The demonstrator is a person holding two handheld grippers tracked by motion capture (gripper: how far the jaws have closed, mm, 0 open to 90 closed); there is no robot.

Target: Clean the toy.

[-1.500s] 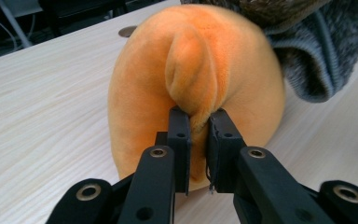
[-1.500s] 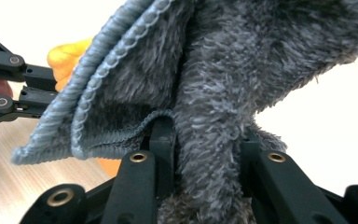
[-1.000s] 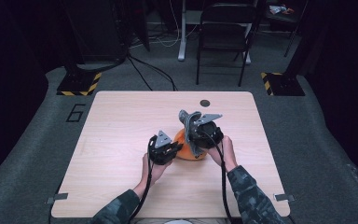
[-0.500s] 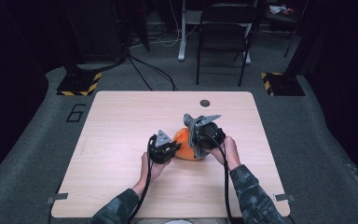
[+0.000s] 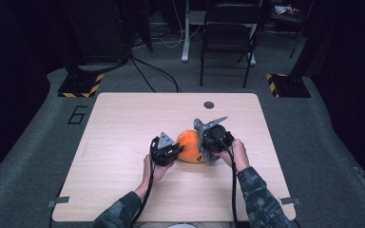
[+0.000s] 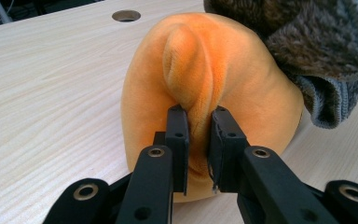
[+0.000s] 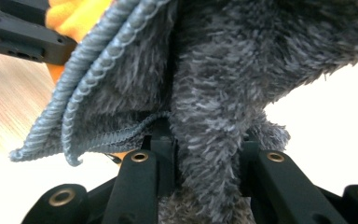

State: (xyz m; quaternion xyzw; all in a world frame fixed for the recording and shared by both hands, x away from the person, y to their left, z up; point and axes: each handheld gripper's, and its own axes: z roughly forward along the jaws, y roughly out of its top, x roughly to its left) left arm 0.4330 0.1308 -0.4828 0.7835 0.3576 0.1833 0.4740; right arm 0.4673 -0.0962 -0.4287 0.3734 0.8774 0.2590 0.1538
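Lowered right hand-held gripper [image 7: 200, 154] clamps grey cloth [image 7: 223, 70], hiding orange plush [image 6: 205, 84].

We see a lit table [image 5: 123, 142] amid dark surroundings, overexposed background glare, and soft focus on near fur.

The person is wearing camouflage sleeves [image 5: 256, 194]. Each black gripper [image 5: 164, 151] is carrying a grey three-cornered plate, brass-ringed screws and a trailing black cable [image 5: 145, 204].
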